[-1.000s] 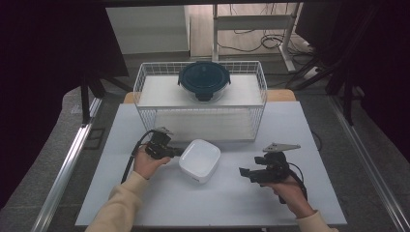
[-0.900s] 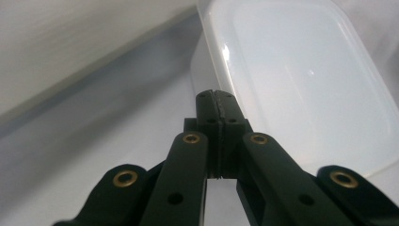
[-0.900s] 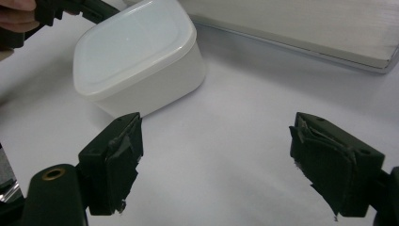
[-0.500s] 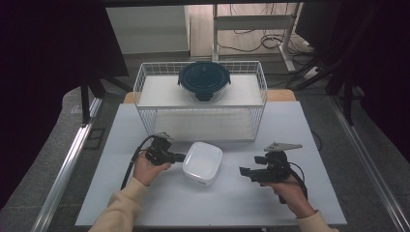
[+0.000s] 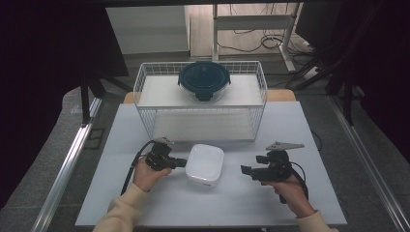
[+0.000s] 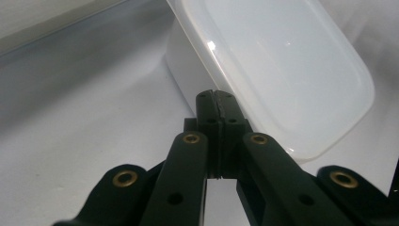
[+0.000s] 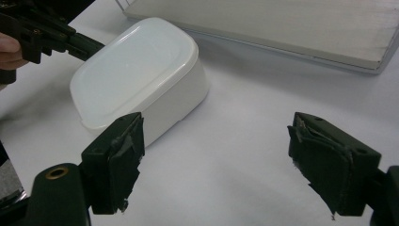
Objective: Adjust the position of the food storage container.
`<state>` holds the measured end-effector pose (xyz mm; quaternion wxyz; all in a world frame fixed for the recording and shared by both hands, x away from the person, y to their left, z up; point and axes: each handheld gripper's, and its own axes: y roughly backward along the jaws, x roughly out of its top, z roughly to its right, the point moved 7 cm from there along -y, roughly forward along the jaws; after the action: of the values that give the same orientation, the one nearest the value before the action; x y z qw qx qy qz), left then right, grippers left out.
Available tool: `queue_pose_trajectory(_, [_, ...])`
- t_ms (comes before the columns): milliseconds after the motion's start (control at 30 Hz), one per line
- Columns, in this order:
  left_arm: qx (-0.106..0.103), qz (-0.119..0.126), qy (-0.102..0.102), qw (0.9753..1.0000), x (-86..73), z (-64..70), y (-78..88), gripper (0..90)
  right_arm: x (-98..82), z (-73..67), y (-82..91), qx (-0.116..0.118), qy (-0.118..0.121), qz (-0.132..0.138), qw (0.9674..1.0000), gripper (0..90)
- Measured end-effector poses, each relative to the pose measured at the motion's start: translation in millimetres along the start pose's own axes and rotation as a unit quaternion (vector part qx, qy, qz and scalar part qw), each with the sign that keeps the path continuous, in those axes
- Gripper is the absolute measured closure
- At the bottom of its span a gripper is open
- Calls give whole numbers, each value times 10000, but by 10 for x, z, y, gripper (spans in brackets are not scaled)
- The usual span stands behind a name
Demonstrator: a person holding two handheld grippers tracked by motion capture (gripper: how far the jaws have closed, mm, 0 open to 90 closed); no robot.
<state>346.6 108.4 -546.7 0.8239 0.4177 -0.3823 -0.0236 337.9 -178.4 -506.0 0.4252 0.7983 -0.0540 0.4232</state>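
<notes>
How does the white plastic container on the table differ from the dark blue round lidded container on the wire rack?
The white rounded-rectangular plastic container sits on the white table; the dark blue round lidded container rests on the white wire rack. The white one is touched by the shut left gripper; the blue one stands untouched. Both stay closed.

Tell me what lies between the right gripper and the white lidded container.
Nothing: in the high view the stretch of white table between the right gripper and the white lidded container is bare. The right gripper view shows the same.
</notes>
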Motion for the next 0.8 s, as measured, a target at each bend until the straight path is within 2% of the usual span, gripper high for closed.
queue_pose_trajectory(133, [-20, 22, 36, 10000, -15, 26, -13, 900, -6, 14, -16, -21, -2, -24, 10000, 187])
queue_pose_trajectory(300, [-73, -114, -72, 9999, -62, 114, -59, 900, -20, 19, -30, -40, -3, -44, 10000, 187])
queue_pose_trajectory(567, [-182, -181, -142, 9996, -93, 255, -98, 900, -11, 10, -24, -11, -18, -15, 10000, 187])
queue_pose_trajectory(800, [-276, -222, -175, 9992, -91, 308, -129, 900, -7, 20, -23, -15, -58, -3, 10000, 187])
